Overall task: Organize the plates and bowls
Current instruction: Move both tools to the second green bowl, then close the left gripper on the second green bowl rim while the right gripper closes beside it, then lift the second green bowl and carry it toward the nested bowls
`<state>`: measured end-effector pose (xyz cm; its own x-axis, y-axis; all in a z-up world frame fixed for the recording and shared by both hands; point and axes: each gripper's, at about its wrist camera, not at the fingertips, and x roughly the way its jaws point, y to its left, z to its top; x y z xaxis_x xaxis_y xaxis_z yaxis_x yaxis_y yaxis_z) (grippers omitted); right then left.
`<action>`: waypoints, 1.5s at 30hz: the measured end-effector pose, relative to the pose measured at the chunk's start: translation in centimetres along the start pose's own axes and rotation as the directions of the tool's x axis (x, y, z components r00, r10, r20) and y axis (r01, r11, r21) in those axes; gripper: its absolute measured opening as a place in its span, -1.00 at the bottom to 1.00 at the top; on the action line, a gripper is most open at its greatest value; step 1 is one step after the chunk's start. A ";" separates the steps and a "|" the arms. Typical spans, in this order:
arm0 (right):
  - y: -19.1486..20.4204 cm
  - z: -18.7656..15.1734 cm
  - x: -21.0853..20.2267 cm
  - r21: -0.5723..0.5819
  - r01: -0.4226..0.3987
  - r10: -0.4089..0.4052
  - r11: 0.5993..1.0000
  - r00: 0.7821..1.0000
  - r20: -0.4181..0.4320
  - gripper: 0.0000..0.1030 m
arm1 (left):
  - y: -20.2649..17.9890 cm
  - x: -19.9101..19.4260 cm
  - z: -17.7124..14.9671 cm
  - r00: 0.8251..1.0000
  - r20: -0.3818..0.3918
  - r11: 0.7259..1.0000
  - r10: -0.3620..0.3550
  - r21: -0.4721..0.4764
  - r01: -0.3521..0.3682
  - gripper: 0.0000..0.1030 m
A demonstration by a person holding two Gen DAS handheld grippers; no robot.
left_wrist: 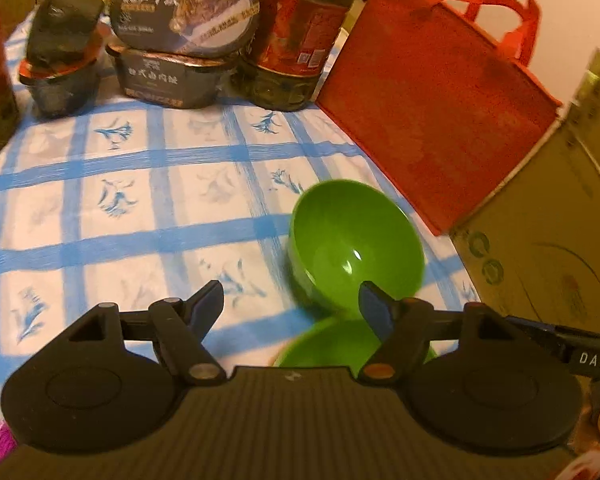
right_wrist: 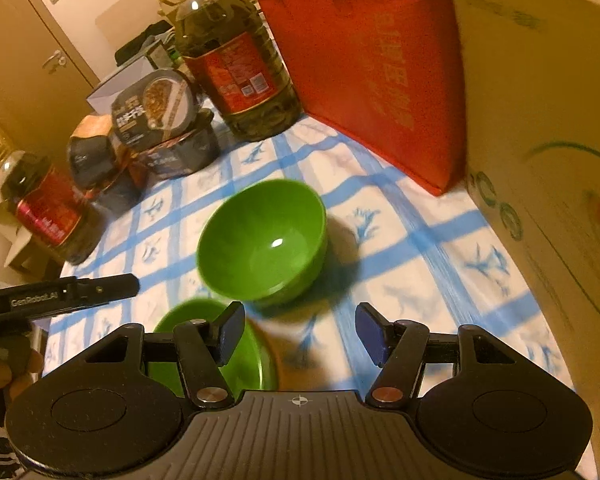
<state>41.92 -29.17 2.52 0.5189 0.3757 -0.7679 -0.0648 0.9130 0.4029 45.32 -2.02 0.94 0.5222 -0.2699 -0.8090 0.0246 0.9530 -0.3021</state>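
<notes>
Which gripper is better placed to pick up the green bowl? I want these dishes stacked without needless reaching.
Probably the right. The right gripper is open and empty, with the green bowl just ahead of its gap. The left gripper, also open and empty, has the bowl off to its right, and the green plate nearer.

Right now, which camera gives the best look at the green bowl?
The right wrist view: the green bowl shows whole there, rim and inside unobstructed, ahead of the right gripper. In the left wrist view the bowl sits off to the right, its near edge hidden behind a finger.
</notes>
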 end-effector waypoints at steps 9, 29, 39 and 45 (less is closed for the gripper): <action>-1.4 3.4 6.6 0.030 0.007 -0.006 1.000 0.999 -0.040 0.20 | 0.2 6.4 2.5 0.999 -0.044 0.999 -0.025 -0.029 0.024 -0.02; -3.3 4.1 12.5 0.084 -0.020 0.031 0.996 0.992 -0.124 -0.64 | -0.7 10.8 2.9 0.995 -0.097 0.999 -0.006 0.043 0.010 -0.76; -3.7 4.0 10.9 0.079 0.018 -0.010 0.997 0.995 -0.101 -0.71 | -2.9 9.6 3.3 0.997 -0.081 0.997 -0.006 0.078 0.012 -0.86; -4.3 4.4 7.6 0.074 0.038 -0.033 0.997 0.997 -0.066 -0.71 | -5.5 7.8 3.4 0.997 -0.068 0.995 -0.036 0.089 0.042 -0.86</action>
<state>49.93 -30.94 -2.82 0.4633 0.3552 -0.8119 0.0185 0.9121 0.4096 52.18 -8.88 -2.02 0.4618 -0.3131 -0.8299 0.1225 0.9492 -0.2899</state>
